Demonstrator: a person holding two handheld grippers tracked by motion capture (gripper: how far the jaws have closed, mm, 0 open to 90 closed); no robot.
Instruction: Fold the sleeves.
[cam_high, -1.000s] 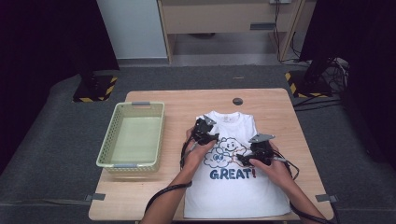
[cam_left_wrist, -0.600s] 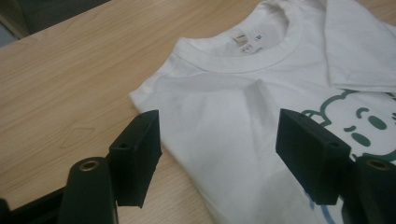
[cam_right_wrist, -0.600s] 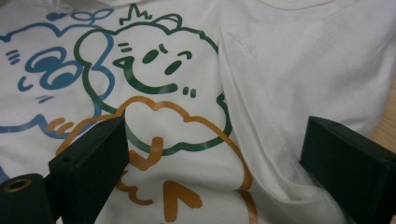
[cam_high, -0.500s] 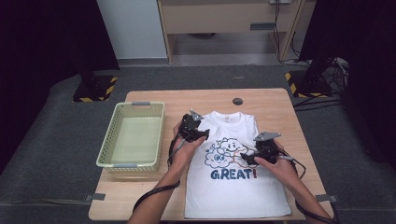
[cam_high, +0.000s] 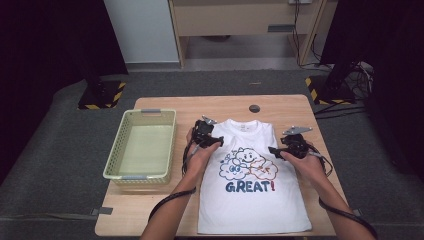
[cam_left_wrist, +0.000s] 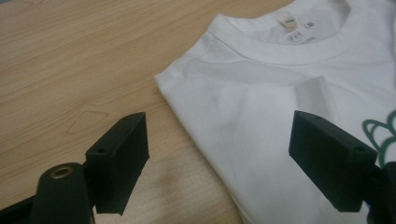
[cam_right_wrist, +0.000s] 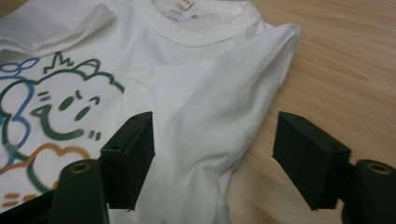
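Observation:
A white T-shirt (cam_high: 252, 205) with a cloud print and "GREAT!" lies flat on the wooden table (cam_high: 160, 210), sleeves folded in. My left gripper (cam_high: 214, 141) hovers at the shirt's left shoulder. In the left gripper view it (cam_left_wrist: 224, 140) is open, its jaws just widened, and the shirt's folded edge (cam_left_wrist: 261, 93) runs below them untouched. My right gripper (cam_high: 275, 150) is at the shirt's right side. In the right gripper view it (cam_right_wrist: 215, 135) is open, jaws just narrowing, with the bulging folded sleeve (cam_right_wrist: 210, 107) between them and not pinched.
A pale green plastic basket (cam_high: 112, 155) stands empty at the table's left. A small black disc (cam_high: 255, 108) sits near the far edge. Bare wood (cam_right_wrist: 345, 70) lies right of the shirt. Grey carpet surrounds the table, with cabinets beyond.
The hands have drawn apart: the left gripper slid slightly left to the shirt's shoulder, and the right gripper moved right and away from me to the shirt's right edge.

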